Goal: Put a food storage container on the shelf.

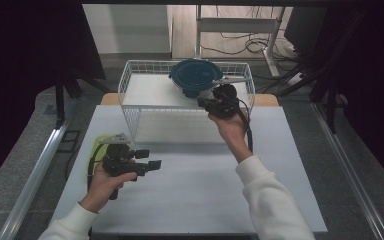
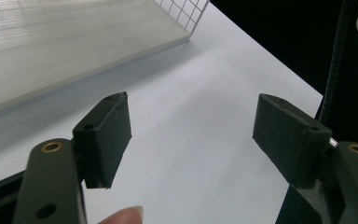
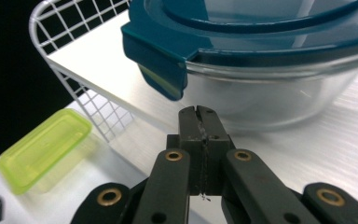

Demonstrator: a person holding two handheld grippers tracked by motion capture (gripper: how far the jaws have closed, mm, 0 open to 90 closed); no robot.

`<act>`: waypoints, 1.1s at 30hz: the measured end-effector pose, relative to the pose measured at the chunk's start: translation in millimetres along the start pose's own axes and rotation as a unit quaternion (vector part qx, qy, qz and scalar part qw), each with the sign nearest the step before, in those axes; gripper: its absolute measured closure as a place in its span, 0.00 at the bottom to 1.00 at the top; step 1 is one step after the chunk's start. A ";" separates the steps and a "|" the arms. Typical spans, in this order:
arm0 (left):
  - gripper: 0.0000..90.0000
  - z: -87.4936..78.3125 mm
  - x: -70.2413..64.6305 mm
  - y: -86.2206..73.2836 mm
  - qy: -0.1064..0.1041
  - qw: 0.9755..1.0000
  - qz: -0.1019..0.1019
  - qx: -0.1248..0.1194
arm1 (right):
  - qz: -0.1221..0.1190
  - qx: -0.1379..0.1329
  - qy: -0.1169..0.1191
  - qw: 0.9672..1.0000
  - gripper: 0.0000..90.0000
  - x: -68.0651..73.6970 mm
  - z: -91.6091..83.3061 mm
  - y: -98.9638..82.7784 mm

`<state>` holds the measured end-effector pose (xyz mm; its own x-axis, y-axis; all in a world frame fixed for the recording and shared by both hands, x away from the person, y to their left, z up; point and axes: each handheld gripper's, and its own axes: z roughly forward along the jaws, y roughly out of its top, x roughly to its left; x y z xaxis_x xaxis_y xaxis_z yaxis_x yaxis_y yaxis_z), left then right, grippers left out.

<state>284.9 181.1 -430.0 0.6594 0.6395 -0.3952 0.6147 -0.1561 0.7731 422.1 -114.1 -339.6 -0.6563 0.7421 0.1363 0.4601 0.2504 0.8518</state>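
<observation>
A glass bowl [image 1: 196, 80] with a dark teal lid [image 3: 261, 28] stands inside a white wire basket [image 1: 130, 85] at the back of the table. My right gripper [image 1: 203, 102] is shut with nothing between its pads. It sits just in front of the bowl's glass wall [image 3: 270, 98], below a lid latch [image 3: 161, 70]. My left gripper [image 1: 149, 158] hovers over the white table [image 1: 200, 185] at the front left, open and empty. In the left gripper view, bare table shows between the spread fingers [image 2: 107, 135] of that gripper [image 2: 191, 105].
A yellow-green plastic container [image 1: 96, 145] lies on the table's left side, behind my left hand, and also appears in the right gripper view [image 3: 42, 149]. The basket's near corner [image 2: 186, 18] stands ahead of the left gripper. Black curtains surround the table.
</observation>
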 end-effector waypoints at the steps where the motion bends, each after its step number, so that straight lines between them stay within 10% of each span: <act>1: 0.31 -0.1 0.1 -0.3 0.000 1.000 0.000 0.000 | -0.001 -0.003 0.003 1.000 0.99 -0.2 -5.2 -1.8; 10: 0.31 -0.7 -0.8 -4.8 0.018 1.000 0.009 0.005 | -0.016 -0.003 0.035 0.999 0.99 5.5 -46.4 -35.5; 21: 0.31 0.7 -8.8 -21.6 0.033 0.999 0.026 0.015 | -0.054 0.022 0.067 0.996 0.99 11.0 -95.2 -120.6; 33: 0.31 1.4 -13.0 -46.7 0.054 0.997 0.027 0.039 | -0.052 0.088 0.083 0.991 0.99 12.1 -98.9 -195.8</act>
<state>248.2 178.9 -461.7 0.6437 0.7061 -0.2951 0.6146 -0.2473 0.7491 265.0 -215.6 -454.7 -0.7876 0.5985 0.1465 0.4734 0.4354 0.7657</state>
